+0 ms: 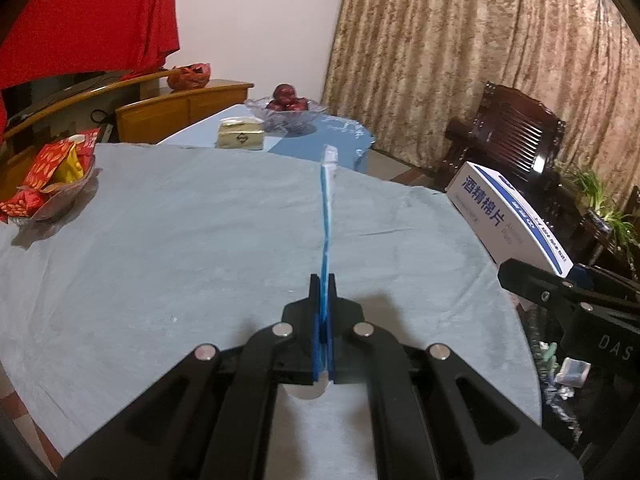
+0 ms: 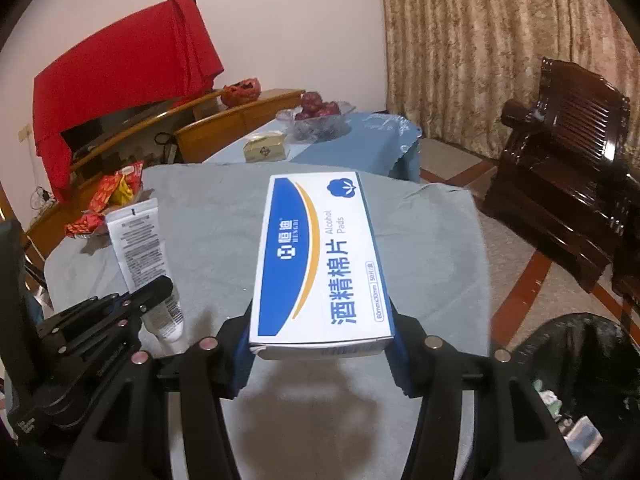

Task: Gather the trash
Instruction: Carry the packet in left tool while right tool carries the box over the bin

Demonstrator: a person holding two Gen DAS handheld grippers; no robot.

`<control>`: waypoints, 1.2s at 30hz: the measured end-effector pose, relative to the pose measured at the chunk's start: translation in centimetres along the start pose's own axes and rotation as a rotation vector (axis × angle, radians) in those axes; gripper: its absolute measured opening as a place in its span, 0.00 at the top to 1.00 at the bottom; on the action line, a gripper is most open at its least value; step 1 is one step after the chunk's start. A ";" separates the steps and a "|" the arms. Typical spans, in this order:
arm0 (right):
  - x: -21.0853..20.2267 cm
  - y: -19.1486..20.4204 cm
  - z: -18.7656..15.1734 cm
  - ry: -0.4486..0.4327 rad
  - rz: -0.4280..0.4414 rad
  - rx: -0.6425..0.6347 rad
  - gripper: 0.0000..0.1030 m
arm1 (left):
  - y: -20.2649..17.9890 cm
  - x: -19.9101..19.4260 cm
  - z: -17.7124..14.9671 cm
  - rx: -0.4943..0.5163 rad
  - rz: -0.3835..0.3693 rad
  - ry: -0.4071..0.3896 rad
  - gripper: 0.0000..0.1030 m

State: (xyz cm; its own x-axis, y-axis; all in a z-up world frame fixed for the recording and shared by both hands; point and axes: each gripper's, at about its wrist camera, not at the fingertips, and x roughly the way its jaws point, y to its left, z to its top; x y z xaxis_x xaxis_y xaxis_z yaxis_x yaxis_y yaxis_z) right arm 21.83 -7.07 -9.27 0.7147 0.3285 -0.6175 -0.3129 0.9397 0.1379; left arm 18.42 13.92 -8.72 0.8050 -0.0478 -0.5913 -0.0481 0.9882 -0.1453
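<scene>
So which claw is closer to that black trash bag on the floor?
Right. The right claw, gripping the box, is beside the trash bag; the left claw, holding the tube, is farther away.

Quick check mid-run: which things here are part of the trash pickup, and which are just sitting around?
Job items:
- alcohol pads box in right gripper
- flat tube in left gripper
- black trash bag

Just lying about:
- fruit bowl
- snack packets
- small yellow box

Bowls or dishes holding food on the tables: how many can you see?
2. The snack dish stands at the left edge of the grey table. The glass fruit bowl stands on the blue table behind. Others may be hidden.
</scene>
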 end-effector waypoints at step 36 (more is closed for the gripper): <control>-16.0 -13.5 -5.0 -0.138 -0.215 0.129 0.47 | -19.0 -5.0 -2.3 0.189 -0.252 -0.016 0.98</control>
State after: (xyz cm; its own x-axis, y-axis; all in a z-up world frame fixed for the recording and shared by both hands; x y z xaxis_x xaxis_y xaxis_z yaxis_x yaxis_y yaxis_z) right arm 11.51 -25.52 -5.16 0.8370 0.1218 -0.5334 -0.0689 0.9906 0.1181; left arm 13.93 -4.98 -4.81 0.7871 -0.2934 -0.5426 0.2633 0.9553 -0.1346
